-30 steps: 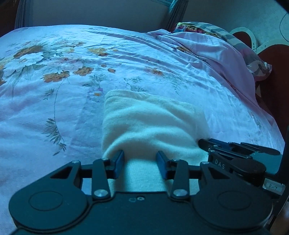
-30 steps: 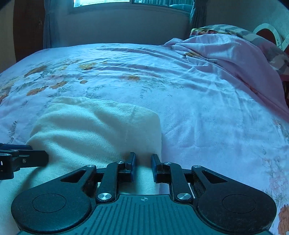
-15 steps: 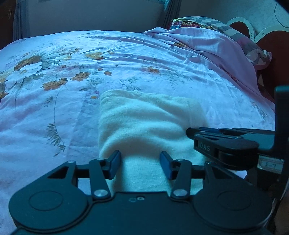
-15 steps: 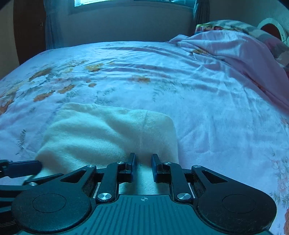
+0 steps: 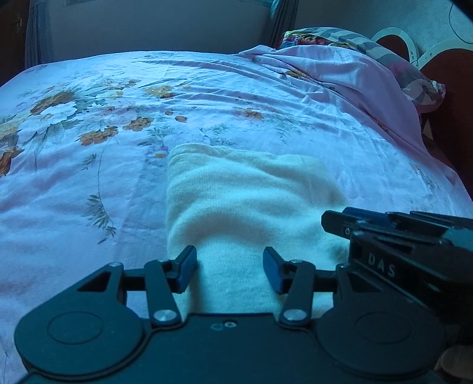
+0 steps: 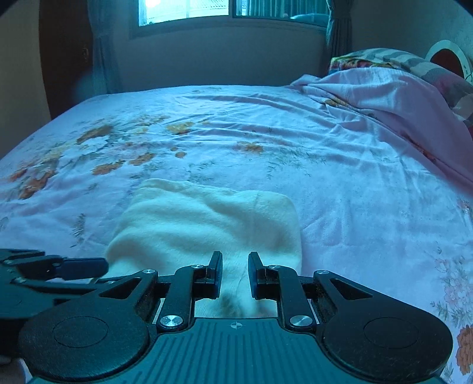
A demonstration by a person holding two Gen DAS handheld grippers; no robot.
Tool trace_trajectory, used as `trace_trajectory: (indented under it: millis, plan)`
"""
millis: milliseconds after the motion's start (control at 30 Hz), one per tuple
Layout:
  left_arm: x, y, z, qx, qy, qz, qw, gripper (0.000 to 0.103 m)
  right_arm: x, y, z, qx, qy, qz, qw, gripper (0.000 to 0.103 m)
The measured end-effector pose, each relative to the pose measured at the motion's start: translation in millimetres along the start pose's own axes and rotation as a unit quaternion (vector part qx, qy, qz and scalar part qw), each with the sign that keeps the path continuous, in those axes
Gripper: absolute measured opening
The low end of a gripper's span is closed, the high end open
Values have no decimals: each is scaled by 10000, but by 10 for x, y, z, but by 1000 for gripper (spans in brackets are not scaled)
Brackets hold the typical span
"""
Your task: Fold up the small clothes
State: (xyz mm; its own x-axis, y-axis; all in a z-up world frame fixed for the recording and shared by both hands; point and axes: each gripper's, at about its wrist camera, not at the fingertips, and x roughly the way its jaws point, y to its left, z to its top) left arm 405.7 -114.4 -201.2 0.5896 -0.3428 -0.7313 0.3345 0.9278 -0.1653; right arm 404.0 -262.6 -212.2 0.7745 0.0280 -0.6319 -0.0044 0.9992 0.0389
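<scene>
A folded cream knit garment lies on the flowered bedsheet, its near end running under both grippers. My left gripper is open over the garment's near left part, and the pads stand clear of the cloth between them. My right gripper is shut on a pinched fold at the near right of the garment, holding that edge a little off the sheet. In each wrist view the other gripper shows from the side: the right gripper and the left gripper.
A crumpled pink blanket and a patterned pillow are heaped at the far right by a dark red headboard. The flowered sheet spreads wide to the left and beyond the garment. A window is in the far wall.
The left jaws have spread wider around the garment. The right gripper has risen and drawn back, still pinching the garment's near edge, so more of the room shows.
</scene>
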Motion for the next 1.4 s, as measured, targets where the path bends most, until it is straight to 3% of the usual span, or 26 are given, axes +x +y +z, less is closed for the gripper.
trace_trajectory:
  millis: [133,267,400,533,600,700,900,967,1000,1167,1233,1300,1400]
  plan:
    - [-188,-7,-158,-3,-30,-79,10000,48,-189,104,-241,-227,-30,24,9997,17]
    - [-244,-25,-352,15,63,-77,9999,52,-51,110,-572,-845,169,-334,9957,16]
    - [-373,-34,-459,-42,93,-58,9999,53,-97,48,-468,-437,314,-323,9980,16]
    - [-431,42,-612,-263,183,-138,9994,54,-494,91,-535,-268,-80,-7,9996,17]
    - [-413,41,-662,-323,229,-147,9991,54,-575,178,-704,-520,-18,75,9986,17]
    - [-390,-35,-711,-173,285,-96,9994,56,-500,232,-992,-1107,28,-276,9935,17]
    - [-451,3,-776,-272,319,-181,9990,57,-702,147,-958,-753,-96,-289,9967,22]
    - [-410,-4,-786,-302,378,-169,9987,59,-607,120,-1078,-796,173,-299,9962,24]
    - [-415,-23,-780,-291,382,-143,9987,59,-623,91,-1089,-725,135,-311,9968,28]
    - [-521,-33,-779,-344,344,-242,9985,57,-887,54,-1020,-491,-15,-257,9985,28]
    - [-490,-14,-801,-305,407,-260,9984,57,-883,-50,-1084,-83,302,-37,9995,28]
    - [-482,0,-819,-345,389,-278,9983,58,-935,-167,-1136,418,346,181,9984,28]
    - [-465,-31,-808,-318,388,-238,9985,58,-997,-195,-1141,682,450,365,9960,28]
